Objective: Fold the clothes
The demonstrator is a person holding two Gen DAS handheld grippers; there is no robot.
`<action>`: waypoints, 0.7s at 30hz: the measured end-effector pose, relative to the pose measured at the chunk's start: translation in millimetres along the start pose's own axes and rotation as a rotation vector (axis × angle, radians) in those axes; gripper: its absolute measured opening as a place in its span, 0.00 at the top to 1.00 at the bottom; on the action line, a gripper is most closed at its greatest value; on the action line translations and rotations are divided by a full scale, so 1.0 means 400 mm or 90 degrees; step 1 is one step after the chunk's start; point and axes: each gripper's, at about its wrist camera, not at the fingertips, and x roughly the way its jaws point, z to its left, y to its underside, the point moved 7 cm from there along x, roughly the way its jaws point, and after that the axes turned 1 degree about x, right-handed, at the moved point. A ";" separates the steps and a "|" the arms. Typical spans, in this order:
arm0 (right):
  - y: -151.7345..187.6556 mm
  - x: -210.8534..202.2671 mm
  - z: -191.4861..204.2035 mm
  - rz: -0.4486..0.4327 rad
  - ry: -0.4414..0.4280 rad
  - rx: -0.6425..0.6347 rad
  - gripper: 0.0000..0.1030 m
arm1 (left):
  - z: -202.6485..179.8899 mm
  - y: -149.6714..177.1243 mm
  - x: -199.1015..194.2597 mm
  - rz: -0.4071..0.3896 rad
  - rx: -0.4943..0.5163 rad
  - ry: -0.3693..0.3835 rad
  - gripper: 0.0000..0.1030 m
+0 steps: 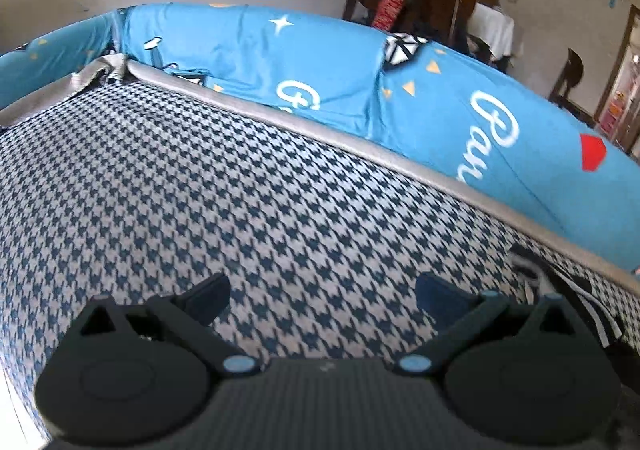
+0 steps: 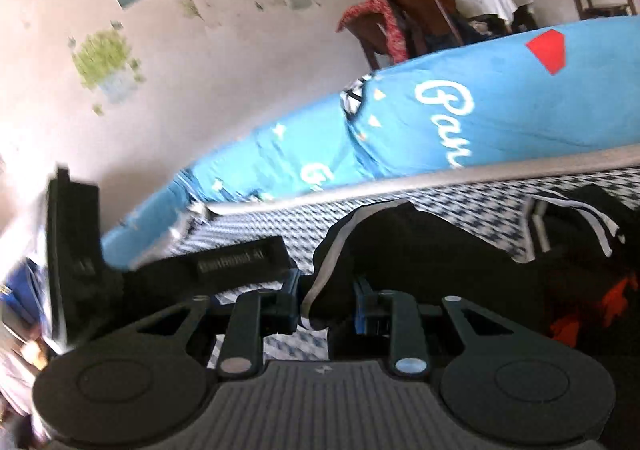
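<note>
Below my left gripper lies the houndstooth seat cover of a sofa, and my left jaws stand wide apart with nothing between them. Ahead of the left jaws the patterned surface is bare up to a grey piped edge that runs diagonally from upper left to lower right. Beyond that edge rises the blue printed backrest cover, which bounds the surface on the far side. At the left the seat cover falls away at its outer border. The black garment with white stripes enters the left wrist view only at the lower right margin, lying on the seat cover just beside the right finger of the left gripper; I cannot tell whether they touch. My right gripper has its jaws drawn narrow and clamped on a fold of the same garment, whose grey-white trimmed edge passes between the two fingers. From the right jaws the garment spreads rightward in a bunched heap over the seat cover, short of the grey piped edge. An orange patch shows at the lower right of the heap. Chairs stand well apart, behind the sofa.
</note>
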 end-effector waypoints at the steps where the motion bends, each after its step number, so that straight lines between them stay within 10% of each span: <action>1: -0.001 0.011 0.004 0.005 -0.005 -0.005 0.74 | 0.007 -0.004 -0.002 -0.007 -0.005 -0.004 0.00; 10: 0.045 0.001 0.003 0.069 0.050 -0.143 0.51 | 0.011 0.011 0.016 0.000 0.000 -0.025 0.00; 21: -0.033 -0.094 -0.183 -0.008 0.214 -0.139 0.35 | -0.077 0.087 0.056 0.048 0.072 0.005 0.00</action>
